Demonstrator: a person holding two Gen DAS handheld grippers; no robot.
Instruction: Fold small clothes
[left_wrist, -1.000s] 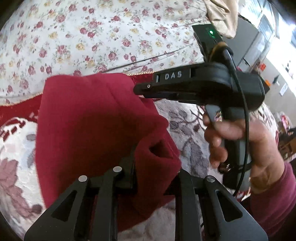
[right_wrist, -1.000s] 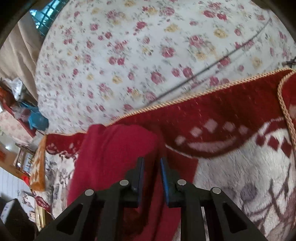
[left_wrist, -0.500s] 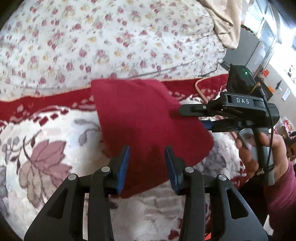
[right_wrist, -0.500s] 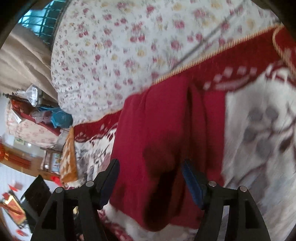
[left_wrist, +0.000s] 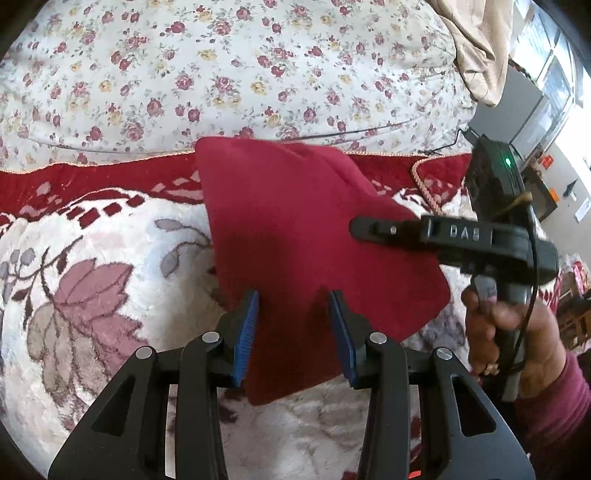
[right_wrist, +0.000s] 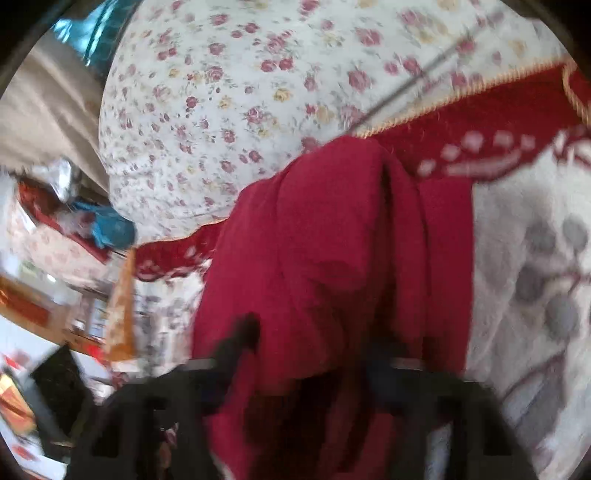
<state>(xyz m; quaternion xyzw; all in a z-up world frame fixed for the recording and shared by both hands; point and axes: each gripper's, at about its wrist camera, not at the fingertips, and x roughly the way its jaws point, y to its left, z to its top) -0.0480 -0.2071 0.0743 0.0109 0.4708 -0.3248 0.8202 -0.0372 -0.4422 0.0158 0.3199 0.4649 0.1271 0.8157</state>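
My left gripper (left_wrist: 293, 332) sits low over the red garment (left_wrist: 303, 236), its jaws apart with the blue pads (left_wrist: 245, 332) clear of the cloth on both sides; the near corner of the garment shows in the gap between them, lying flat underneath rather than pinched. The garment rests folded on the plush blanket (left_wrist: 92, 266), a white pile with a leaf pattern and a dark red border edged in gold cord. Its far edge reaches up onto that red border, and beyond it spreads the floral bedsheet (left_wrist: 221, 74).

My right gripper (left_wrist: 373, 229) reaches in from the right side of the left wrist view, its tip over the right part of the garment. A hand (left_wrist: 509, 332) in a maroon sleeve (left_wrist: 554, 413) grips its handle, and a green light shows on the box mounted on top.

In the right wrist view the picture is smeared. The right gripper (right_wrist: 310, 350) has its jaws closing, with the red garment (right_wrist: 332, 258) bunched into upright ridges between them; through the blur I cannot tell whether the fingers (right_wrist: 240, 336) press the cloth yet. The blanket (right_wrist: 535, 258) lies to the right of the garment there.
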